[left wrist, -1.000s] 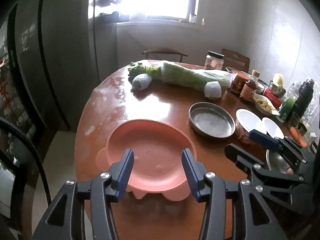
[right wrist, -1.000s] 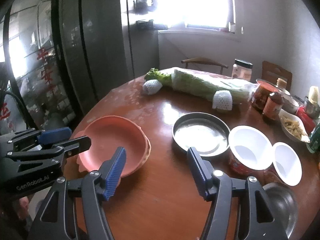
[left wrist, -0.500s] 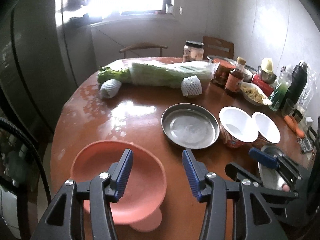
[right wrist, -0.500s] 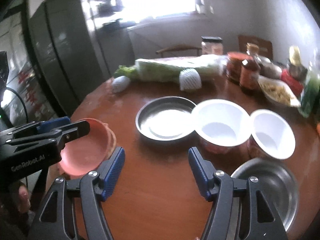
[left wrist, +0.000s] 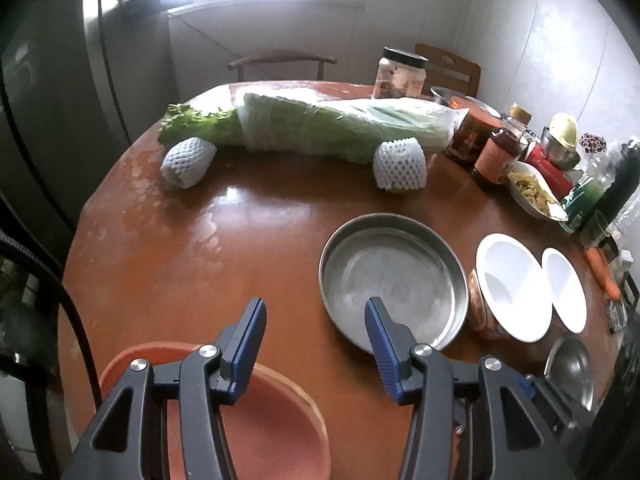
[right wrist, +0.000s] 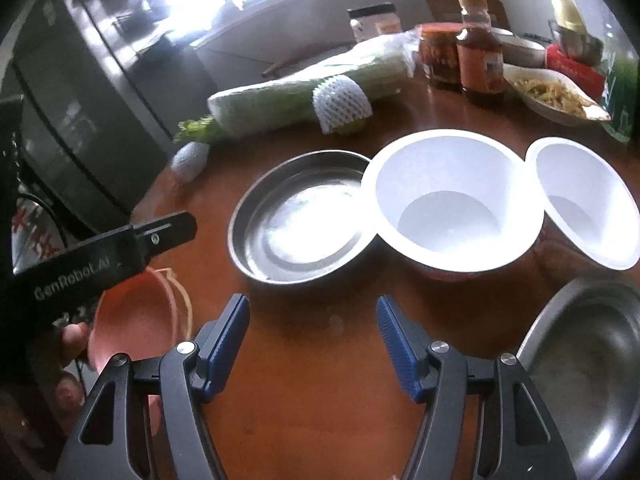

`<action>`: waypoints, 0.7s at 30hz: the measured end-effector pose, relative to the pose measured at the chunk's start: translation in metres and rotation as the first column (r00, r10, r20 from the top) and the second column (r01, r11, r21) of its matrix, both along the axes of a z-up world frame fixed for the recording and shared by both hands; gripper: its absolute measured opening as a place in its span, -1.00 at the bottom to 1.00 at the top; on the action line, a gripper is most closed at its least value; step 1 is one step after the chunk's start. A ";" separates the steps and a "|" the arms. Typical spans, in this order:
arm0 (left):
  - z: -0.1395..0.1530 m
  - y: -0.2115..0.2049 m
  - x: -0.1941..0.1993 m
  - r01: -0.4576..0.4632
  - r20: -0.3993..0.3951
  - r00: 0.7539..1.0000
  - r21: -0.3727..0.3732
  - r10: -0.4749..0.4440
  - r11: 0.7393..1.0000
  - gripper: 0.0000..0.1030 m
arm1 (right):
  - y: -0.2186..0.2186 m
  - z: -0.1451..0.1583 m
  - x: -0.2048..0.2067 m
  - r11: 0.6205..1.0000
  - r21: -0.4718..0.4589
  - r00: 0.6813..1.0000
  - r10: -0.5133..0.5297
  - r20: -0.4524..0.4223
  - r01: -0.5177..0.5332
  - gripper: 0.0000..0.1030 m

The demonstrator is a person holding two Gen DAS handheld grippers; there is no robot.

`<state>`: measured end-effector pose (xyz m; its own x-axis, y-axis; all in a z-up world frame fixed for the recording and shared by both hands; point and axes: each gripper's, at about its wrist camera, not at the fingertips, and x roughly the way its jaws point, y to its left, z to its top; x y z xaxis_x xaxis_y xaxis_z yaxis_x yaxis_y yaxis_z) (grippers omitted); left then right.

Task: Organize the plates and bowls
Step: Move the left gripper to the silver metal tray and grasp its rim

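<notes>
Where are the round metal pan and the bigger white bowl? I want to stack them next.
round metal pan [left wrist: 394, 280], left wrist view, on its flat bottom.
bigger white bowl [right wrist: 448, 216], right wrist view, on its inner floor.

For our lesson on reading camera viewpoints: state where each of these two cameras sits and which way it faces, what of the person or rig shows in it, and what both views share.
Left wrist: on the left gripper, low at the table's near edge, facing across the table to the window; its fingers spread over the pink plate.
Right wrist: on the right gripper, facing the larger white bowl; the left gripper's body and some of the person's fingers show at left.
Shared: the steel plate, both white bowls, the wrapped greens.
</notes>
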<state>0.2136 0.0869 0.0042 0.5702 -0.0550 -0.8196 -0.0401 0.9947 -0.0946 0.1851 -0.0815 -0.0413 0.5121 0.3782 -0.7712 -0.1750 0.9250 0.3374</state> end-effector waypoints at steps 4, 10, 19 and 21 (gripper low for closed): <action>-0.007 -0.003 0.017 0.010 -0.016 1.000 -0.002 -0.010 1.000 -0.01 | 0.003 -0.006 0.009 0.999 0.005 0.999 -0.035 -0.014 0.035 0.31; -0.022 -0.005 0.038 0.009 -0.056 0.998 -0.006 -0.009 1.000 -0.01 | 0.009 -0.011 0.020 0.998 -0.002 0.997 -0.067 -0.023 0.067 0.31; -0.039 -0.007 0.055 0.005 -0.095 0.995 -0.004 -0.005 1.000 -0.13 | 0.007 -0.019 0.033 0.995 -0.016 0.995 -0.097 -0.022 0.097 0.31; -0.044 -0.008 0.058 0.007 -0.113 0.994 -0.006 -0.008 1.000 -0.21 | 0.008 -0.020 0.034 0.995 -0.020 0.995 -0.097 -0.014 0.096 0.29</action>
